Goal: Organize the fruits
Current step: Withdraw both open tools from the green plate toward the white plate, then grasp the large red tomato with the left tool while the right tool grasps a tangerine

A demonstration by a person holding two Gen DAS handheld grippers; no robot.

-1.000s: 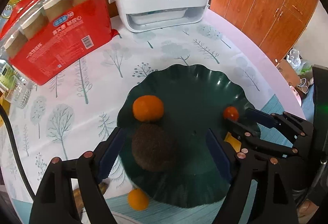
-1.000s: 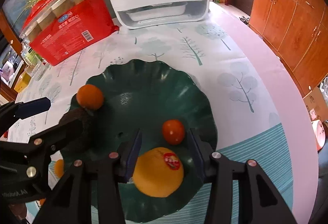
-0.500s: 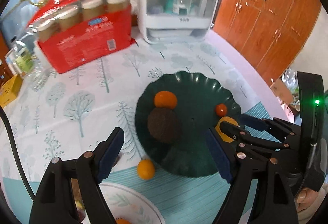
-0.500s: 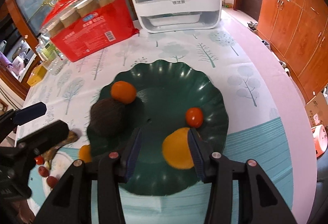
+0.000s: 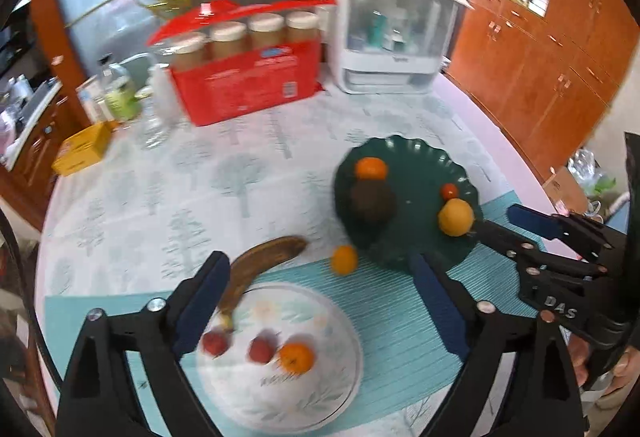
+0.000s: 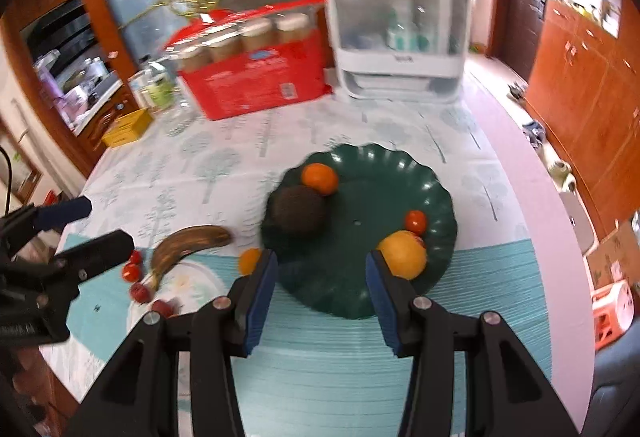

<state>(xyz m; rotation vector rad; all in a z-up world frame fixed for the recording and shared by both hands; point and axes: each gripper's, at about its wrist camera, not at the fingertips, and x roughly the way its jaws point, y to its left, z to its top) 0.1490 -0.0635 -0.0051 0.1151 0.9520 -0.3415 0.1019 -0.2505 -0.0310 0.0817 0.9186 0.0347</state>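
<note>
The left gripper [image 5: 318, 303] hangs in the air with its jaws spread wide and nothing between them. The right gripper [image 6: 320, 295] is likewise raised, jaws apart and empty, to the left gripper's right.

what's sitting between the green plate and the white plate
A small orange fruit lies on the table between the green plate and the white plate, close to the green plate's rim. The left wrist view shows it best.

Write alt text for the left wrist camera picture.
The open left hand-held gripper hovers over a white plate holding two red fruits and an orange, a brown banana resting on its rim. Beyond, a dark green plate holds four fruits.
</note>
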